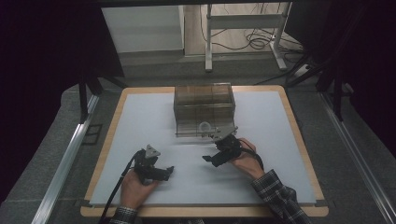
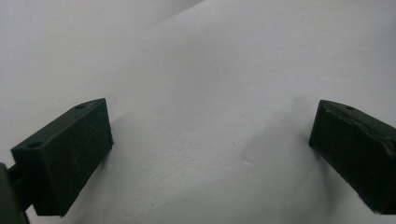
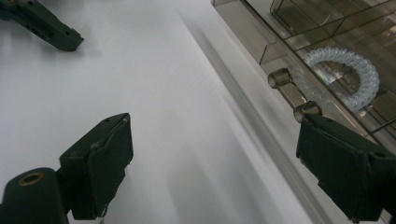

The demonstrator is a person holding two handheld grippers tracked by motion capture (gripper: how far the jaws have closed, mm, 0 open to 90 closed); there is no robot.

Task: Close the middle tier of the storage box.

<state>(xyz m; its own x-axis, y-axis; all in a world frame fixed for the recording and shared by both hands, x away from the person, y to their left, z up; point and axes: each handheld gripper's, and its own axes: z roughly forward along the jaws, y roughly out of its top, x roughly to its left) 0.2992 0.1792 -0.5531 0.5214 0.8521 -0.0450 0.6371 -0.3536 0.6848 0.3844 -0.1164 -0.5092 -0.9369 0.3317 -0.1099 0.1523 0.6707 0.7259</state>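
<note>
Our right tongs [image 1: 208,159] stand wide, jaws well apart with nothing between them; in the right gripper view the bare white counter [image 3: 154,116] fills the gap. Just past the right-hand jaw in that view sit the two small round knobs [image 3: 293,94] on the front of the drawer [image 3: 261,42], one after the other along its front edge. The nearer knob lies almost against that jaw's tip, though we cannot tell whether they touch. So the thing we are after lies off to one side of the tongs, not between the jaws. The drawer front runs slantwise across that view, its long axis roughly in line with the way the tongs point, rather than across them.

From above, the right tongs lie close in front of the smoky clear box [image 1: 204,108], near its front right corner, with the jaws aimed toward the middle of the counter rather than at the box. Inside the drawer a pale coiled ring [image 3: 348,77] rests behind the front wall.

Our left tongs [image 1: 168,171] are wide too and hold nothing. They rest low on the counter, well apart from the box, and point toward the right hand.

As we judge it, the right hand is much the nearer and must swing its jaws round to face the knobs before it can close on one.
</note>
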